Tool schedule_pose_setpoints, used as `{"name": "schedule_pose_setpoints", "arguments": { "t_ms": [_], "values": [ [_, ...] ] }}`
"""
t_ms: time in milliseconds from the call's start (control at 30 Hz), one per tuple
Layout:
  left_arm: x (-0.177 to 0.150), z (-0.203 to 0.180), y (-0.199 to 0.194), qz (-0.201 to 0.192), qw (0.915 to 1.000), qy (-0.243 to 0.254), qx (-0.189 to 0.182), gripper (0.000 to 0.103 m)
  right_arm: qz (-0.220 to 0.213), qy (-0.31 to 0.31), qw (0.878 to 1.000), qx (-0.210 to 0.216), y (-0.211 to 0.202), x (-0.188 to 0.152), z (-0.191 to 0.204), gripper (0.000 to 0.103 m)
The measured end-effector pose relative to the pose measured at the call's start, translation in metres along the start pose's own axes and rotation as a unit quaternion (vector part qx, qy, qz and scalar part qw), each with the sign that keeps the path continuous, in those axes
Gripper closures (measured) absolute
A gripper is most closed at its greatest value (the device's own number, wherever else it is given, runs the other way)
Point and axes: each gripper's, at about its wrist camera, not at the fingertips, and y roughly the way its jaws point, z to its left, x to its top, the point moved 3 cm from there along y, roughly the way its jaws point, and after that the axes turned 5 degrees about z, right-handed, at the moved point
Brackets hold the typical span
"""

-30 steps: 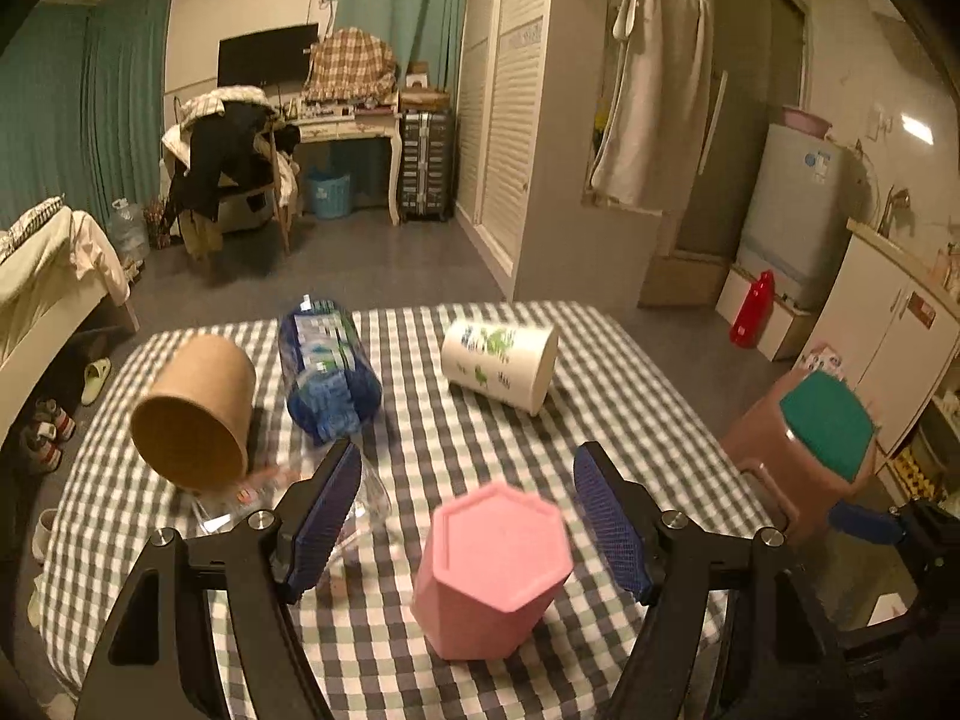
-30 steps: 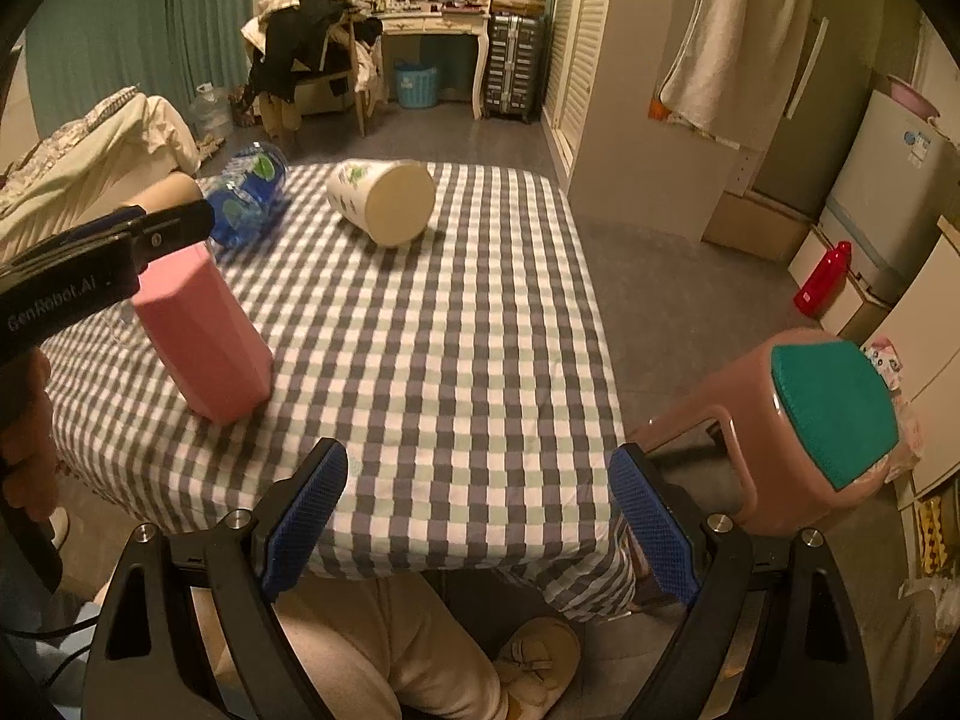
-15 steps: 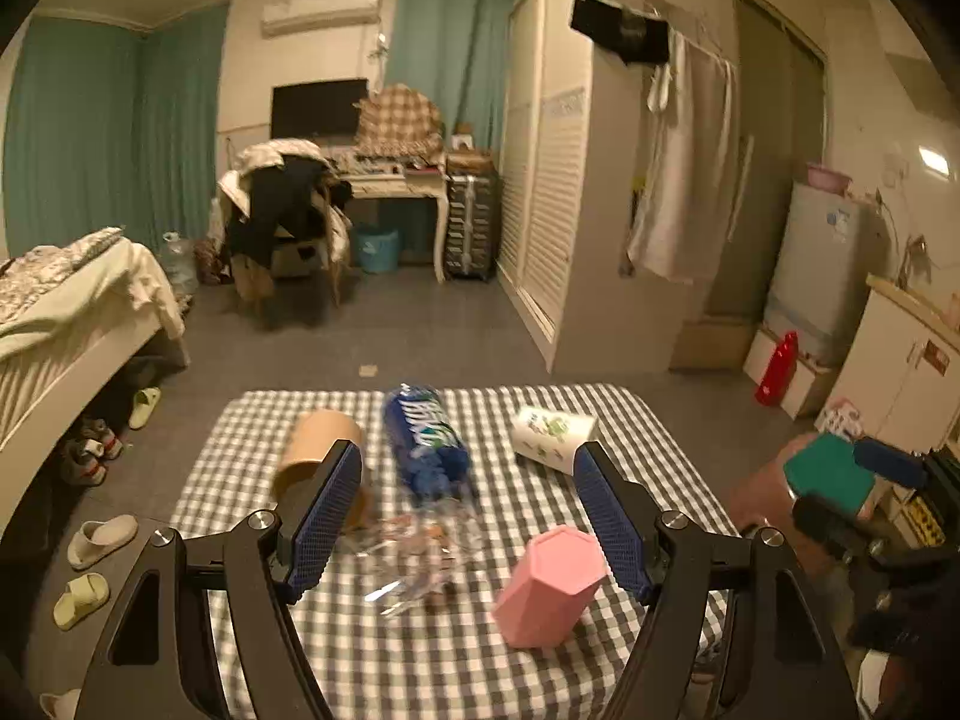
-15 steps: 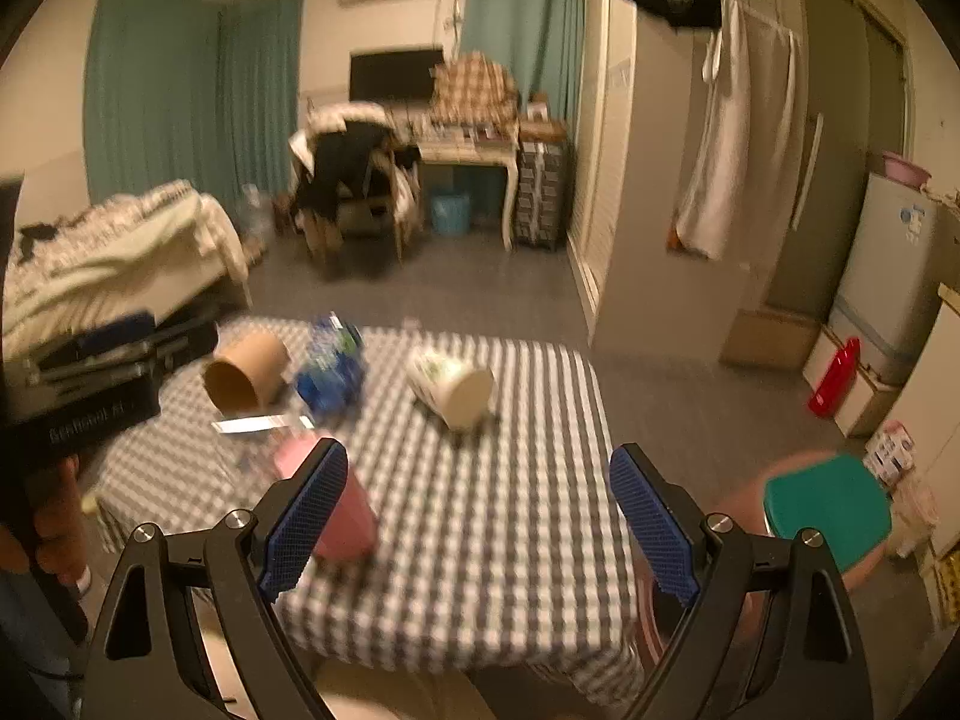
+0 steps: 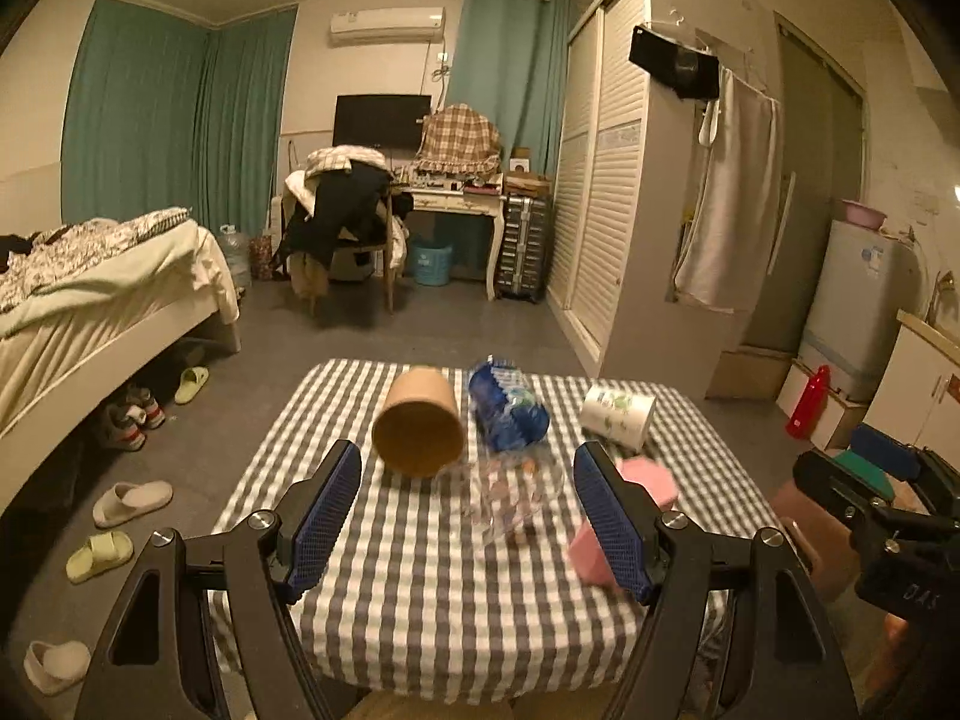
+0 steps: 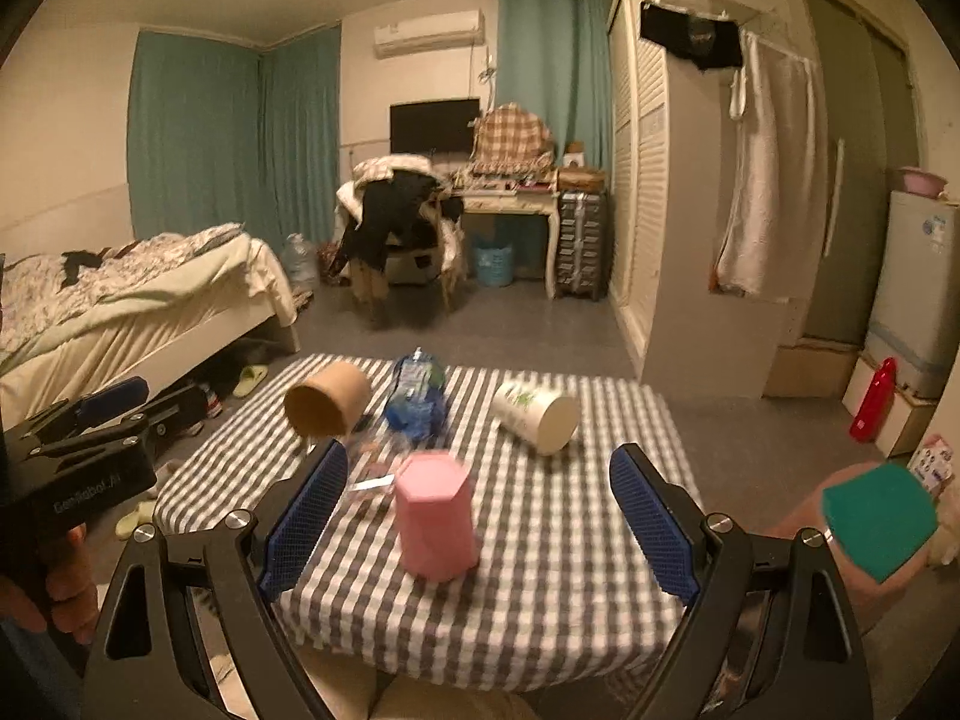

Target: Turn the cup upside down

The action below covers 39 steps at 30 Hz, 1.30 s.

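A pink hexagonal cup (image 6: 437, 515) stands upside down on the checkered table (image 6: 558, 540); in the left wrist view it (image 5: 651, 480) shows partly behind my right finger. My left gripper (image 5: 471, 525) is open and empty, held back above the table's near edge. My right gripper (image 6: 480, 525) is open and empty, back from the pink cup. A brown paper cup (image 5: 420, 429) lies on its side, mouth toward me. A white printed cup (image 6: 537, 417) lies on its side.
A blue-labelled plastic bottle (image 5: 507, 408) lies between the brown and white cups, with clear crumpled plastic (image 5: 510, 492) in front of it. A pink stool with a green top (image 6: 870, 528) stands right of the table. A bed (image 5: 90, 300) is at the left.
Both grippers have pulled back and up from the table, so the table looks smaller. The left gripper has turned left, off the pink cup. The pink cup stays inverted.
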Motion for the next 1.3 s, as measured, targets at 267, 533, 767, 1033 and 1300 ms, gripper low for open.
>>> {"name": "schedule_pose_setpoints", "arguments": {
  "t_ms": [267, 533, 767, 1033, 1300],
  "values": [
    [-0.025, -0.007, 0.011, 0.019, 0.9998, 0.012, 0.001, 0.027, 0.025, 0.014, 1.000, -0.003, 0.020, -0.029, -0.006, 0.014],
    [-0.036, -0.012, 0.018, 0.014, 0.9998, 0.016, 0.004, 0.014, 0.039, 0.020, 0.999, -0.011, 0.029, -0.042, -0.013, 0.014],
    [-0.038, -0.006, 0.024, 0.019, 0.9996, 0.003, 0.020, 0.000, 0.048, 0.022, 0.998, -0.030, 0.037, -0.045, -0.017, 0.001],
    [-0.040, -0.005, 0.032, 0.031, 0.9991, 0.007, 0.027, 0.000, 0.050, 0.024, 0.998, -0.042, 0.039, -0.045, -0.020, 0.000],
    [-0.042, -0.006, 0.033, 0.030, 0.9991, 0.007, 0.027, 0.000, 0.048, 0.023, 0.998, -0.045, 0.038, -0.044, -0.021, 0.000]
  ]
}}
